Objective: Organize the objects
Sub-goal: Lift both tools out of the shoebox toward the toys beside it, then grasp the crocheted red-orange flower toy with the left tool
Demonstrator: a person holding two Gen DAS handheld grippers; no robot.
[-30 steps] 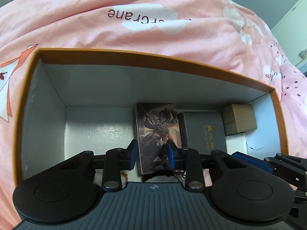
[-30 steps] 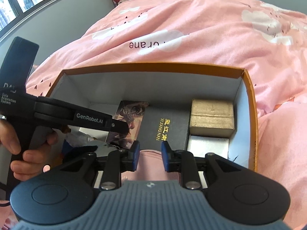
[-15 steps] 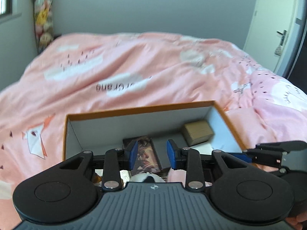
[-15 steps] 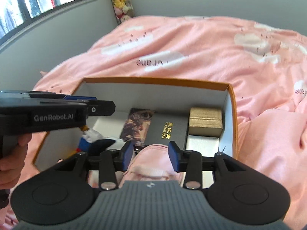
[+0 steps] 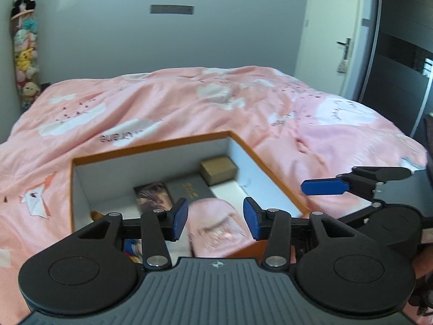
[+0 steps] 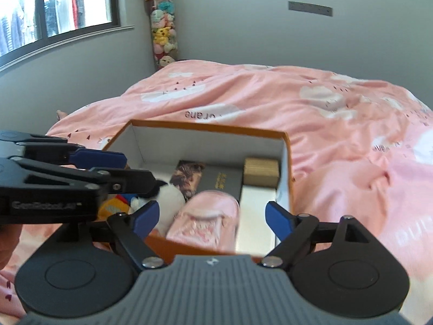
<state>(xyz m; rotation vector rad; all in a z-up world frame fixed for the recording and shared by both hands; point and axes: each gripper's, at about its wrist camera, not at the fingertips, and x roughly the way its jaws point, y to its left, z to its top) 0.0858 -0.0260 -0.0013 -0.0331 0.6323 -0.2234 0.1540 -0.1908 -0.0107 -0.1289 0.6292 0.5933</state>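
An orange-rimmed box (image 5: 151, 147) (image 6: 211, 126) with white walls lies on the pink bed. In it are a picture tin (image 5: 153, 196) (image 6: 188, 176), a dark book with gold lettering (image 5: 189, 191) (image 6: 220, 182), a tan box (image 5: 217, 170) (image 6: 261, 170), a pink slipper (image 5: 217, 227) (image 6: 207, 220) and plush toys (image 6: 165, 199). My left gripper (image 5: 215, 218) is open and empty above the box's near edge. My right gripper (image 6: 212, 216) is open wide and empty above the slipper. Each gripper shows in the other's view, the right one (image 5: 324, 187) and the left one (image 6: 100, 157).
The pink duvet (image 5: 189, 108) covers the bed around the box. A tall tube of plush toys (image 6: 162, 27) stands in the far corner by the window (image 6: 54, 8). A door (image 5: 338, 40) is at the right.
Both grippers have lifted up and back out of the box. The right gripper has opened wide and the pink slipper now lies in the box. The left gripper has opened wider.
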